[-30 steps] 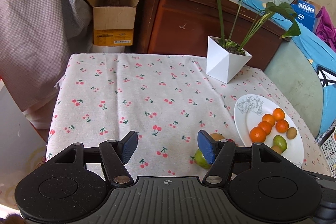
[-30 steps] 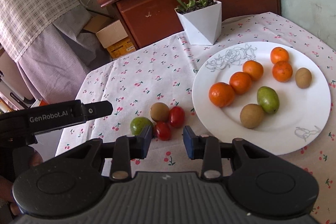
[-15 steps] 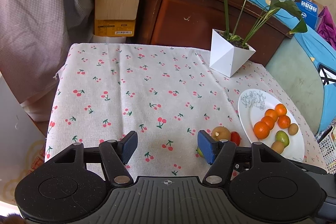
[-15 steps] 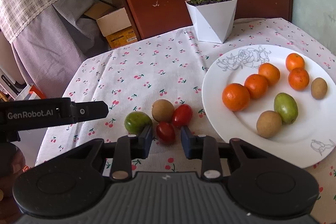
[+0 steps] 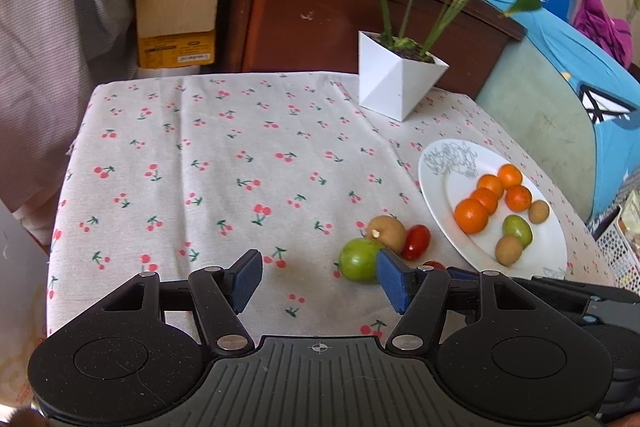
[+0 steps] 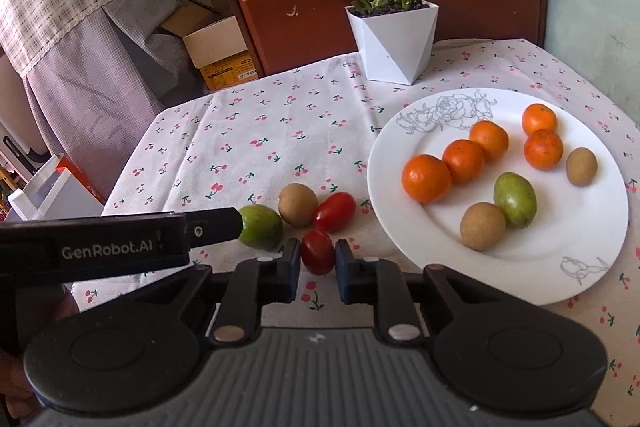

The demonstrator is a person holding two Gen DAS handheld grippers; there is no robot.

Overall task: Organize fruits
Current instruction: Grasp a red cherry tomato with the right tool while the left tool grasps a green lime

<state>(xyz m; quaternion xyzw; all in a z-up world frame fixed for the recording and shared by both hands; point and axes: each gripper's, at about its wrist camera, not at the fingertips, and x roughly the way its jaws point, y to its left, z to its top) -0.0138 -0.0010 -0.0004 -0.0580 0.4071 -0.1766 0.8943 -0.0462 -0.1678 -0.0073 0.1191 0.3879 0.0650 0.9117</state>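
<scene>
On the cherry-print cloth lie a green fruit [image 6: 261,227], a brown kiwi [image 6: 297,204] and two cherry tomatoes. The nearer tomato [image 6: 317,251] sits between the pads of my right gripper [image 6: 317,269], whose jaws stand narrowly apart around it; no clear contact shows. The other tomato [image 6: 334,211] lies just beyond. The white plate [image 6: 532,267] to the right holds several oranges, two kiwis and a green fruit. My left gripper [image 5: 318,279] is open and empty, its right pad beside the green fruit [image 5: 358,259], the kiwi [image 5: 387,233] just beyond.
A white angular pot [image 6: 391,41] with a leafy plant stands at the table's far side, before a dark wooden cabinet [image 5: 320,11]. A cardboard box [image 5: 176,11] sits behind the table at the left. The left gripper's body [image 6: 120,247] reaches in from the left.
My right gripper has moved forward so its pads now flank the nearer tomato, and the jaws have narrowed. My left gripper has moved closer to the green fruit.
</scene>
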